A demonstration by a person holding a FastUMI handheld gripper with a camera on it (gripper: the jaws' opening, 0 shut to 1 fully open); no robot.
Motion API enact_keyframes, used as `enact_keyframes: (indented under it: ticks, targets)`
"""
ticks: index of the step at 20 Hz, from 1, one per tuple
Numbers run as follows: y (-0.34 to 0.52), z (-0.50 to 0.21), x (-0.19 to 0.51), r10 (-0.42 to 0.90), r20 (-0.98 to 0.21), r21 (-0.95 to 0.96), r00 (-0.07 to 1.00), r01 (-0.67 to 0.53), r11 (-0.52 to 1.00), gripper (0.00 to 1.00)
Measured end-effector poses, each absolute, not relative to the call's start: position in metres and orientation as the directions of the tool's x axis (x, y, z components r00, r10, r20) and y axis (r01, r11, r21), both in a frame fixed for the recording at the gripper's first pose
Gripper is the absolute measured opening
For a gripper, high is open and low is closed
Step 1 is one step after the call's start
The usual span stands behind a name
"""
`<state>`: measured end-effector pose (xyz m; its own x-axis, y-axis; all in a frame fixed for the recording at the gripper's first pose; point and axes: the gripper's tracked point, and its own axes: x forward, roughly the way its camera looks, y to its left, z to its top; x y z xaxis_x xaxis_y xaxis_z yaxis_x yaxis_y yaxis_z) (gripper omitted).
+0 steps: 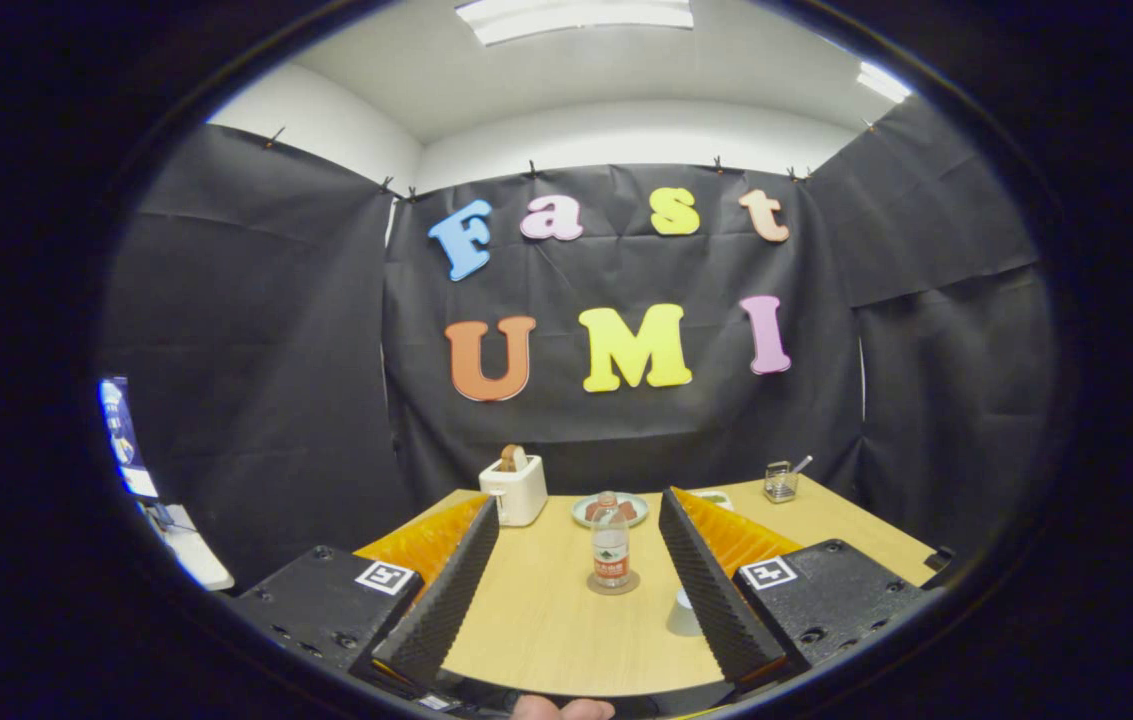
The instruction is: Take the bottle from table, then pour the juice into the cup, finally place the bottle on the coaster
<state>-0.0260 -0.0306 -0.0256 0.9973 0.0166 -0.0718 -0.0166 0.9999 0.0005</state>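
A small clear bottle [611, 548] with a red-and-white label stands upright on a round coaster [613, 584] on the wooden table [536, 620]. It lies beyond my fingers, roughly in line with the gap between them. A pale cup [683, 613] stands on the table right beside my right finger, partly hidden by it. My gripper [577, 507] is open wide, with nothing between its fingers, well short of the bottle.
A white toaster [514, 488] with bread in its slot stands at the back left of the table. A plate [609, 509] with food sits behind the bottle. A small glass container [780, 481] with a stick stands at the back right.
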Motion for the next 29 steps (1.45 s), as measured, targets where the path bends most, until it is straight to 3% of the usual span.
enact_keyframes:
  ticks: [29]
  targets:
    - [-0.0339,-0.0250,-0.0271,0.006,-0.075,-0.005,0.997,-0.006,1.000,1.00]
